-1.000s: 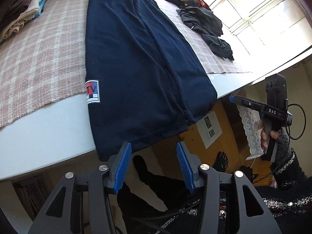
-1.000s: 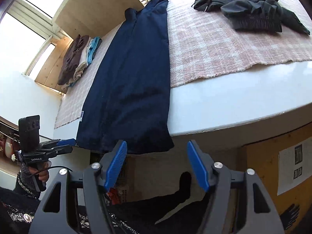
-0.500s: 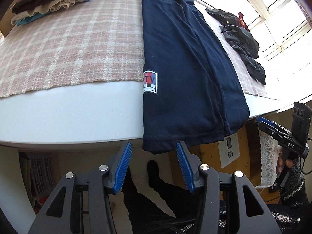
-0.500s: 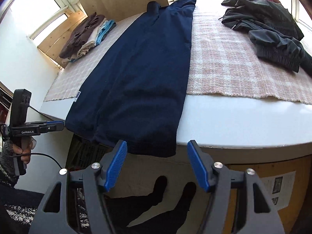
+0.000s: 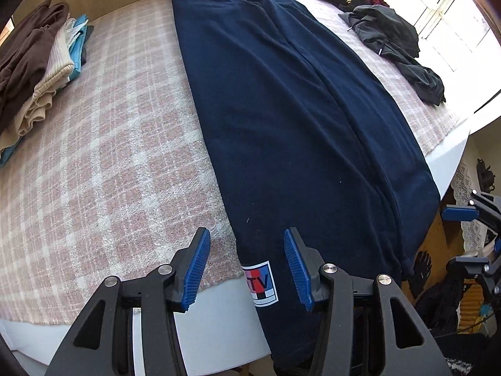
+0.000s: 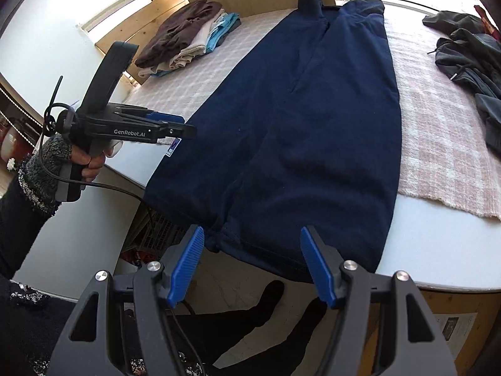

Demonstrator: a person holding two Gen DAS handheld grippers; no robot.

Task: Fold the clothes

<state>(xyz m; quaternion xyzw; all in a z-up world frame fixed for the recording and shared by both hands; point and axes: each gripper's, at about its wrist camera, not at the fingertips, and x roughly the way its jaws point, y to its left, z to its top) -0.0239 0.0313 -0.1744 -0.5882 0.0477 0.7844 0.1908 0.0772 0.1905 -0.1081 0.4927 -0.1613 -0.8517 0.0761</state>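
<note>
A long navy garment (image 5: 297, 119) lies flat along the pink checked blanket (image 5: 109, 156), its hem hanging over the white table's near edge. A red, white and blue label (image 5: 261, 282) marks its near left corner. My left gripper (image 5: 247, 250) hovers open over that corner, the label between its blue pads, touching nothing. In the right wrist view the same garment (image 6: 313, 125) fills the middle. My right gripper (image 6: 253, 244) stands open just before the hanging hem, empty. The left gripper (image 6: 184, 131) shows there too, held by a hand (image 6: 90, 159).
A stack of folded clothes (image 5: 37, 72) sits at the back left, also the stack (image 6: 188, 37) in the right view. A dark jacket pile (image 5: 397, 40) lies at the back right. The white table edge (image 6: 438, 250) curves around. A person's legs stand below.
Both grippers have risen and moved in toward the table. The left one went from below the hem to over the labelled corner. The right one closed in on the hem. Both stay open.
</note>
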